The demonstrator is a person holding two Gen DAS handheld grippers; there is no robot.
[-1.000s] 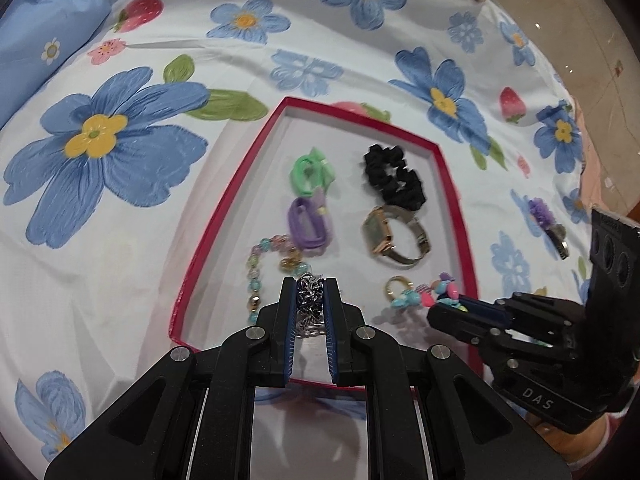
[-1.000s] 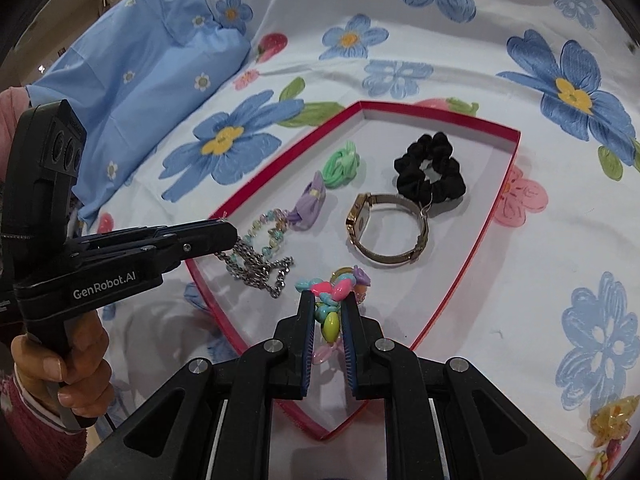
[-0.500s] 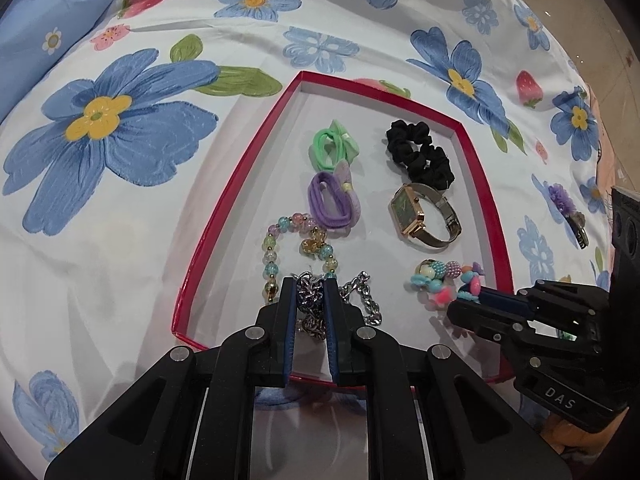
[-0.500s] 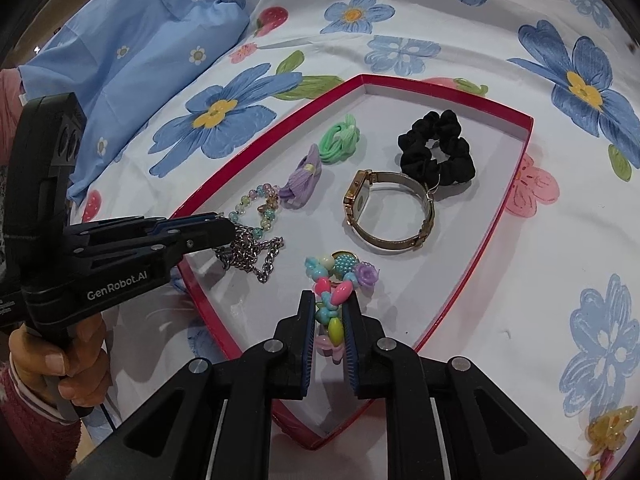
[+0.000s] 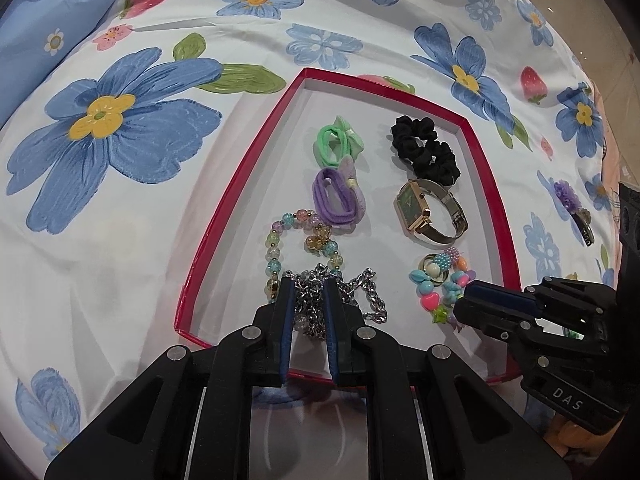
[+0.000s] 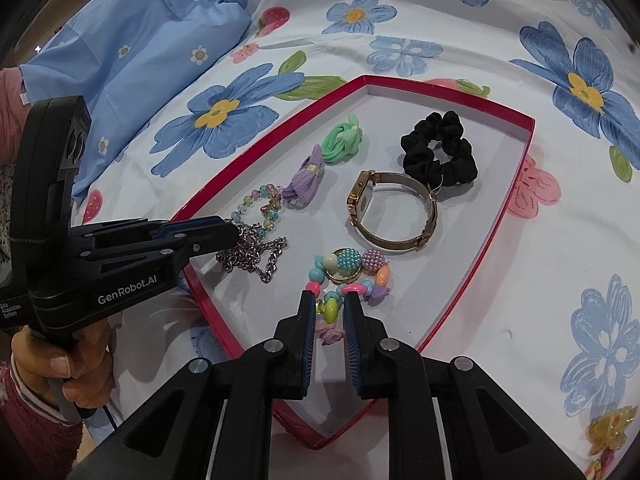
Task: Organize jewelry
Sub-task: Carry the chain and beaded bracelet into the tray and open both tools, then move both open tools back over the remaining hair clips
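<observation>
A shallow red tray (image 5: 224, 216) with a white floor lies on the flowered bedsheet (image 5: 120, 240), and all the jewelry sits inside it; the left gripper (image 5: 307, 282) reaches in over the near left edge, its blue-padded fingers (image 5: 286, 320) standing on either side of the heap of silver chain (image 5: 360, 300) with a visible gap between pads and links, so the jaws look parted rather than clamped; the chain rests on the tray floor, one loop trailing out toward the middle. The right gripper (image 6: 329, 300) comes in over the near edge beside it, fingers likewise apart, straddling the near end of the colourful bead bracelet (image 6: 348, 272), which lies flat on the floor and is not pinched. Just beyond the chain a pastel glass-bead bracelet (image 5: 280, 240) curls, touching the purple hair tie (image 5: 338, 200); behind that sits the green hair tie (image 5: 338, 144). On the other side, the gold wristwatch (image 6: 384, 208) stands on edge with its mesh band looped open, its far end touching the black scrunchie (image 6: 440, 156) near the back wall; the person's hand (image 6: 68, 364) grips the left tool's handle; a blue pillow (image 6: 140, 40) lies at the back left.
</observation>
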